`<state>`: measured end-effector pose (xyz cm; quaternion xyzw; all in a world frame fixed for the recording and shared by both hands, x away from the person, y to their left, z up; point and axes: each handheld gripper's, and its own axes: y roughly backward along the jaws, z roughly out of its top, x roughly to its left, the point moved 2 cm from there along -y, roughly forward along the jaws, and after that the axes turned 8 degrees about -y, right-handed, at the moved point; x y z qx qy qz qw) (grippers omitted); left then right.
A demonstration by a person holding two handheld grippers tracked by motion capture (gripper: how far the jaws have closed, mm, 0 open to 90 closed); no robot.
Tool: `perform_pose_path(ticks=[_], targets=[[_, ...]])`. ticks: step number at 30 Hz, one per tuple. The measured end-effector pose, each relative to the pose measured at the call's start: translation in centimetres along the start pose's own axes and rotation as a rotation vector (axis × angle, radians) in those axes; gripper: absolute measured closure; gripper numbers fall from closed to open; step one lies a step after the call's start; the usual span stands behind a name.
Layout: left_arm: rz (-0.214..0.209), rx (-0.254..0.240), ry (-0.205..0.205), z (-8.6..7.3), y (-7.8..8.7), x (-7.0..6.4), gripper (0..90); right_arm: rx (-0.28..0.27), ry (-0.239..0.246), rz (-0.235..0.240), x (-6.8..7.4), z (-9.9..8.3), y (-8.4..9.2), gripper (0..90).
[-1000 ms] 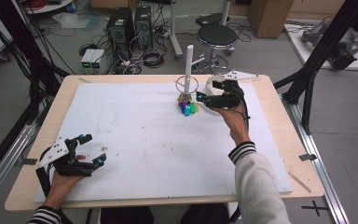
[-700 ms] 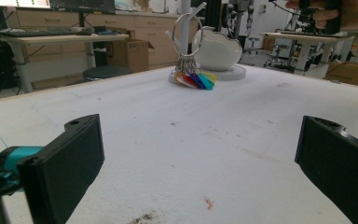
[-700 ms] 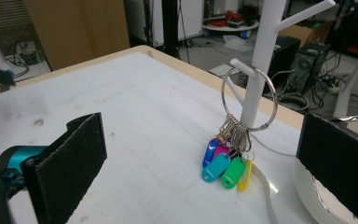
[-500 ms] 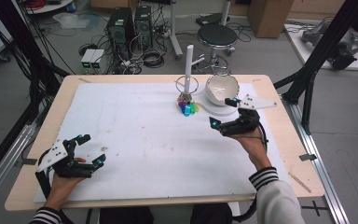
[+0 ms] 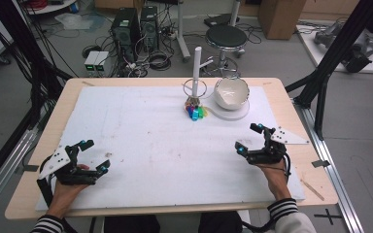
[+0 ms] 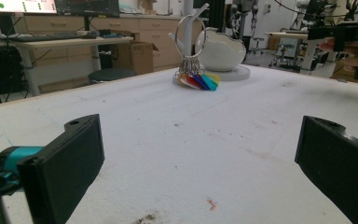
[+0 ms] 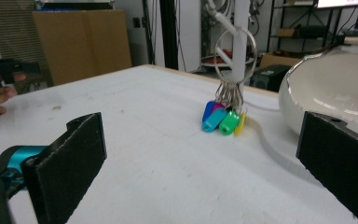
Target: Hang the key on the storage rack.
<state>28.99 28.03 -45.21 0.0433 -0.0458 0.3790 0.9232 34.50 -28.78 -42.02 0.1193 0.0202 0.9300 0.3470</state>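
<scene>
A bunch of coloured key tags [image 5: 194, 111] [image 6: 199, 80] [image 7: 221, 119] hangs from a metal ring [image 5: 194, 88] on a white post [image 5: 197, 63] at the back of the white board. My right gripper [image 5: 248, 139] [image 7: 200, 163] is low over the board's right side, well short of the tags. Its jaws have just been opening and stand open with nothing between them. My left gripper [image 5: 94, 156] [image 6: 200, 168] rests open at the near left corner, also with nothing in it.
A white bowl [image 5: 231, 92] [image 6: 220, 49] [image 7: 335, 93] sits on a round white base right of the post. The white board [image 5: 150, 141] covers most of the wooden table [image 5: 73, 90]. Cables, computers and a stool lie beyond the far edge.
My right gripper has drawn back from beside the tags and bowl toward the near right of the board and has come down. The left gripper has stayed put.
</scene>
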Motion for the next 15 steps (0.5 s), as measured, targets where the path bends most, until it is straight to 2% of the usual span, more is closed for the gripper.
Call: perform_pose_path(ticks=[6, 9, 11, 15], targets=[[0.002, 0.002, -0.003, 0.0, 0.1, 0.0, 1.7, -0.026, 0.021, 0.009, 0.4, -2.0, 0.4, 0.9], [0.004, -0.002, 0.0, 0.0, 0.1, 0.0, 1.7, -0.01, 0.019, 0.02, 0.5, -3.4, 0.5, 1.0], [0.005, -0.005, -0.001, 0.0, 0.1, 0.0, 1.7, -0.048, 0.046, 0.005, 0.8, -3.6, 0.8, 1.0], [0.007, -0.009, -0.005, 0.0, 0.1, -0.1, 1.7, -0.057, 0.04, -0.003, 0.8, -3.6, 0.9, 1.0]])
